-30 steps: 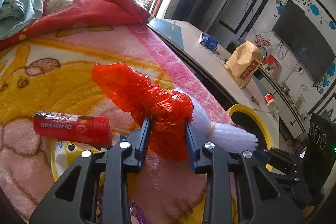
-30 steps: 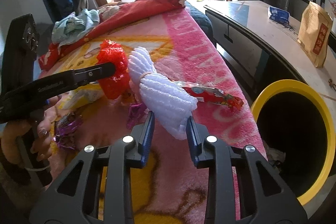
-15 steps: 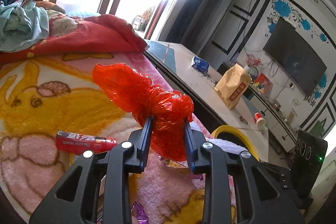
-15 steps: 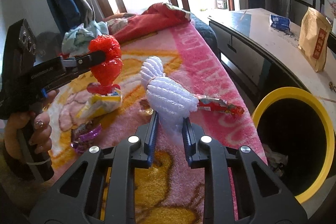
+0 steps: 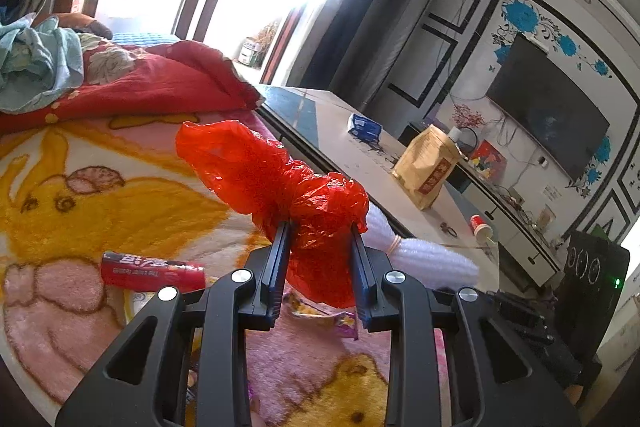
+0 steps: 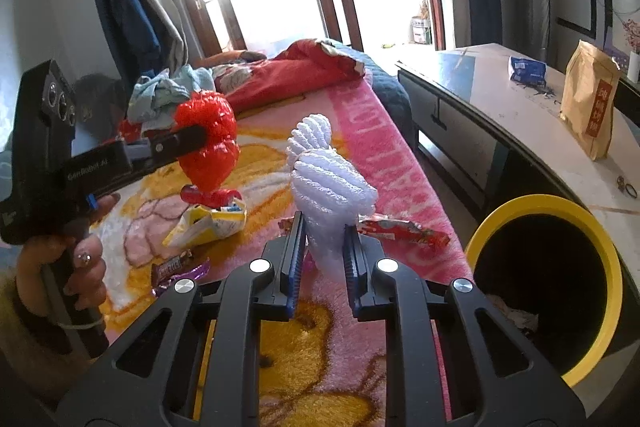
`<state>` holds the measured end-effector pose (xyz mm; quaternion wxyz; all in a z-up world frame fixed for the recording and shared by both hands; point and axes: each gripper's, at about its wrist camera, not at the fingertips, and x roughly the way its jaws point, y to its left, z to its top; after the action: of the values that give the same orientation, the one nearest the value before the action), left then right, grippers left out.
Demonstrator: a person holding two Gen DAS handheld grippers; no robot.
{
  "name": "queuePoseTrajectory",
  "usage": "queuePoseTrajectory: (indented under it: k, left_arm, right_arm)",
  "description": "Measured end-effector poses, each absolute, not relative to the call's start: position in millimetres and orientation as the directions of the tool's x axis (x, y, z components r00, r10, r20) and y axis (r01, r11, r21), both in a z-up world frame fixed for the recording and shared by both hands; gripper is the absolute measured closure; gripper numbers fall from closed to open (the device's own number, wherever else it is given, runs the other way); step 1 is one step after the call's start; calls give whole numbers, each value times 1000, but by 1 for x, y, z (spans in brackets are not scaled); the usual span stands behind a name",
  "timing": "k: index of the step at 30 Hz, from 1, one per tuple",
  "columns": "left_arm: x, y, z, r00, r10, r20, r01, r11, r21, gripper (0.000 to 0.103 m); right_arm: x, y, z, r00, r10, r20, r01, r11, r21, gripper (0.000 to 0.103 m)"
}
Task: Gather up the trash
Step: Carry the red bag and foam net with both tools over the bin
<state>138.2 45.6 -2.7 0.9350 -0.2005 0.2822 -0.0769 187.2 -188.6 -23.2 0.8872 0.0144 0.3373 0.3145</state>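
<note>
At centre frame, left gripper (image 5: 320, 259) clamped on red bag (image 5: 276, 179), right gripper (image 6: 323, 259) on white foam (image 6: 328, 183); carry level to yellow bin (image 6: 600, 235) lower right, release inside rim.

Two grippers (image 5: 320, 223) (image 6: 322, 223) — one red plastic bag (image 5: 280, 179), one white foam net (image 6: 324, 179). On the blanket (image 6: 380, 147): two red wrappers (image 6: 400, 231) (image 5: 152, 269), one yellow (image 6: 208, 221), one purple (image 6: 176, 269). One yellow-rimmed bin (image 6: 600, 247) — one brown paper bag (image 6: 590, 107), one blue packet (image 6: 528, 69).
</note>
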Motion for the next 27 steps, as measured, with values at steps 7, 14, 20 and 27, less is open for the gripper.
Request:
queuePoseTrajectory:
  k: [7,14,20,27]
  left_arm:
    - [138,28,-2,817,-287,-500,71,911,-407,76]
    - [136,7,0,804,-316,-504,114,914,-390,76]
    - [137,-8,-2,792,-335,-510,145,915,-376,76]
    - [137,-24,-3,778,-354,-519,177,916,-360,76]
  right_arm:
    - [188,-205,-17,609,548,-574,-514,824,241,90]
    - [190,-224,-14,638,528,-560,-475,843,254,90]
    - [191,-239,-14,660,506,-555,-438,860,263,90]
    - [193,-258,-16,683,480,-550,-394,877,277,90]
